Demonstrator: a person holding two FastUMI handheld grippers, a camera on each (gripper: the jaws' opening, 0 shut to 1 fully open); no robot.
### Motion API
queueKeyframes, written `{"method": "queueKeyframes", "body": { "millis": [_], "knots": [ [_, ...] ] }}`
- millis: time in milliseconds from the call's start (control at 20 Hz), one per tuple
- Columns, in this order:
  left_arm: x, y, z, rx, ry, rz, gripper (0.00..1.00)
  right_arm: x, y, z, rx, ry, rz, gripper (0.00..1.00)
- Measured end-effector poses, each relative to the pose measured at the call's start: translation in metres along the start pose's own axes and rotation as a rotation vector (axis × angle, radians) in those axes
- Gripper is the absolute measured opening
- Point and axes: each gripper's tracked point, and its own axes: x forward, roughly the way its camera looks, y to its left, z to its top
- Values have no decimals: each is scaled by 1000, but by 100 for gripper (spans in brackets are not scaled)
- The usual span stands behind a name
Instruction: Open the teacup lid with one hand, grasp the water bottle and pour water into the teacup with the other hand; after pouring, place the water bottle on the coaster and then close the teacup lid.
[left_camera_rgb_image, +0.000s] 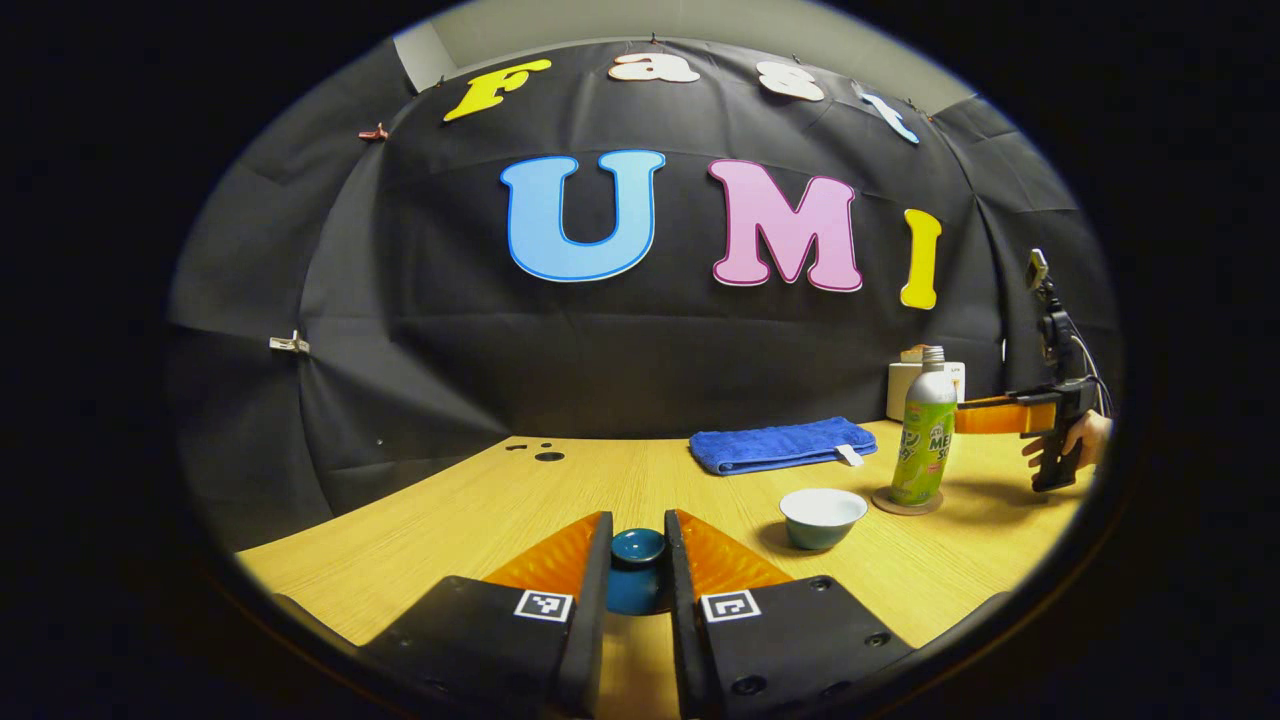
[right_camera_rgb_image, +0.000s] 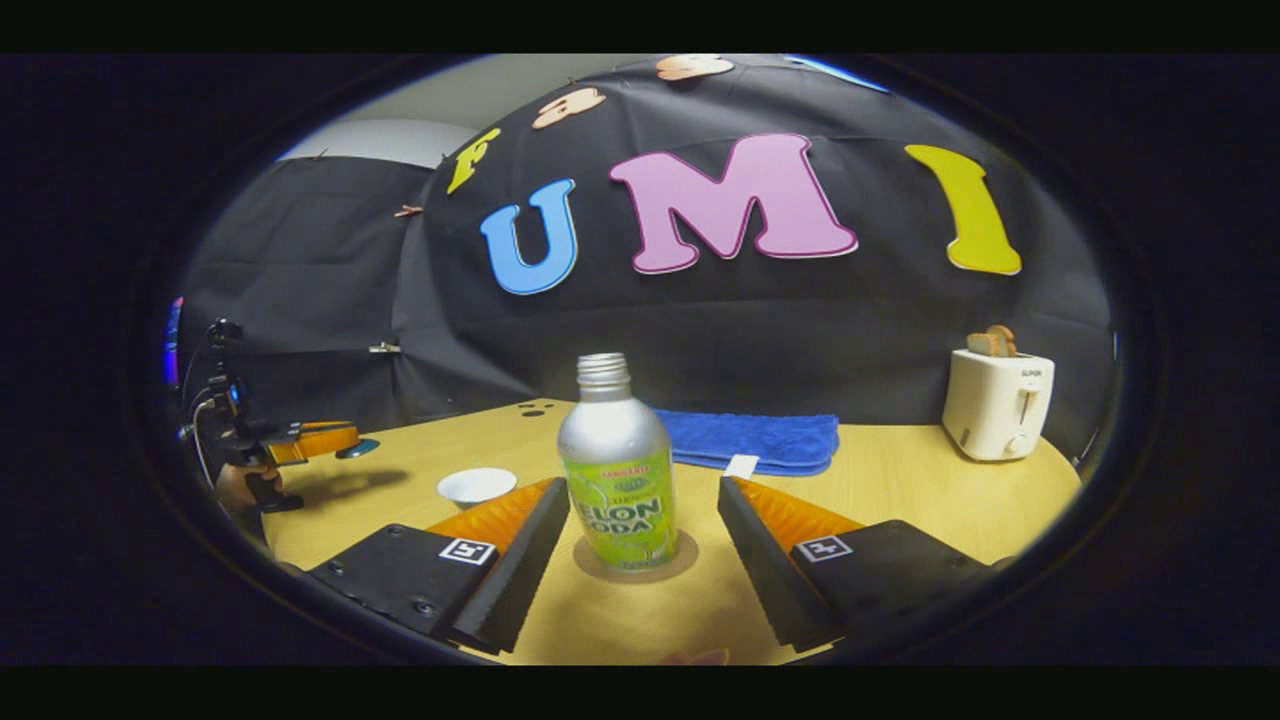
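"ELON SODA" on water bottle (right_camera_rgb_image: 615, 470)

A recording booth: black cloth wall (left_camera_rgb_image: 640, 340) behind a wooden table (left_camera_rgb_image: 620, 490) with a toaster (right_camera_rgb_image: 996, 404).

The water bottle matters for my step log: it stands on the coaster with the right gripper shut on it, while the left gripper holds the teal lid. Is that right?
Not quite. The right gripper is open: in the right gripper view its fingers stand apart on either side of the water bottle, with gaps. The bottle does stand on the coaster, and the left gripper does hold the teal lid.
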Motion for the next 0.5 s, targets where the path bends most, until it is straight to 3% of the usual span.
{"method": "queueKeyframes", "body": {
  "millis": [250, 500],
  "knots": [
    [11, -29, 1, -3, 1, -55, 33, -41, -1, -16, -32, -5, -34, 93],
    [35, -78, 2, 1, -4, -172, 35, -73, 10, -6, -30, -92, -60, 93]
  ]
}}
